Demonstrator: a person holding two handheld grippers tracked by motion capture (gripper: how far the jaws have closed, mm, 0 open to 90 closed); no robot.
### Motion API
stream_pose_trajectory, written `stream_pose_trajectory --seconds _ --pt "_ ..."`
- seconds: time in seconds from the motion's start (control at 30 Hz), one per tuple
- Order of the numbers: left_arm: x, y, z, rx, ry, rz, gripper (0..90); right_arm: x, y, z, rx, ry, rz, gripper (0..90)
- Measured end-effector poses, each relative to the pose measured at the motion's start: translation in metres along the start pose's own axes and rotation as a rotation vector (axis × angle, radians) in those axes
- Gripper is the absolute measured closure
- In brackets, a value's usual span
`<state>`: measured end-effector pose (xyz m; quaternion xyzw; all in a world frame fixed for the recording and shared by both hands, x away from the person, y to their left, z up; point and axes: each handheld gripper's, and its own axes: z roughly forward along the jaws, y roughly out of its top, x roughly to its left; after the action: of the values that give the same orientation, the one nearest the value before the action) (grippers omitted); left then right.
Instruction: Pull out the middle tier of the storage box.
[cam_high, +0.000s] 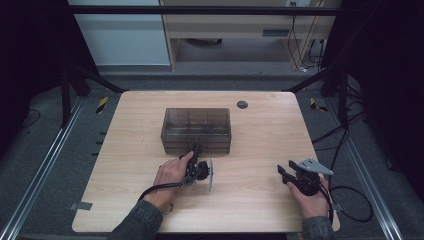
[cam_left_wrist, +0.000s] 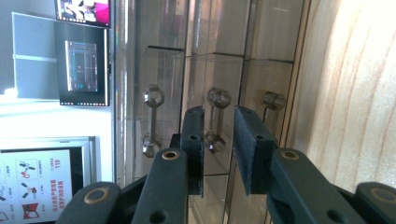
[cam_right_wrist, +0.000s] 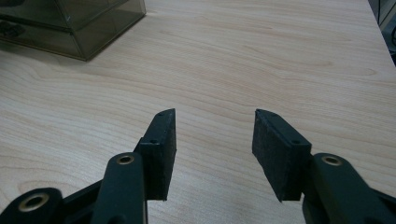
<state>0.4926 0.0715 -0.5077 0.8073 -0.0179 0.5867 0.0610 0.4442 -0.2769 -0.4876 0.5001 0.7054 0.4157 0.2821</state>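
A smoky see-through drawer box (cam_high: 196, 129) stands in the middle of the wooden table (cam_high: 250, 135). My left gripper (cam_high: 196, 147) lies rolled on its side, its tips against the box's front face. In the left gripper view the left gripper (cam_left_wrist: 218, 126) has a narrow gap between its pads, and the middle metal handle (cam_left_wrist: 217, 105) of three stands in line with that gap. The pads do not visibly touch it. My right gripper (cam_high: 286, 171) hovers over bare wood at the front right. In its own view the right gripper (cam_right_wrist: 215, 128) is open with nothing between its pads.
A corner of the box (cam_right_wrist: 79, 23) shows at the top left of the right gripper view. A round cable hole (cam_high: 242, 104) sits behind the box. Black frame bars and cables flank the table, and bare wood surrounds the box.
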Motion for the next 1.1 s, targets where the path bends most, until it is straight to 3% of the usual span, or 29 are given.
stream_pose_trajectory --seconds 0.27,0.33,1.1 --pt "-0.0021 0.0018 0.0037 0.008 0.021 0.008 75.0 -0.0003 0.0001 0.0006 0.004 -0.002 0.0 48.6" --pt "-0.0034 0.0034 0.0036 0.014 0.027 0.028 74.9 -0.0004 0.0002 0.0003 0.002 -0.002 0.001 48.6" --pt "-0.0078 0.0056 0.0041 0.025 0.059 0.039 80.4 -0.0007 0.0005 0.0001 0.008 0.005 0.006 47.0"
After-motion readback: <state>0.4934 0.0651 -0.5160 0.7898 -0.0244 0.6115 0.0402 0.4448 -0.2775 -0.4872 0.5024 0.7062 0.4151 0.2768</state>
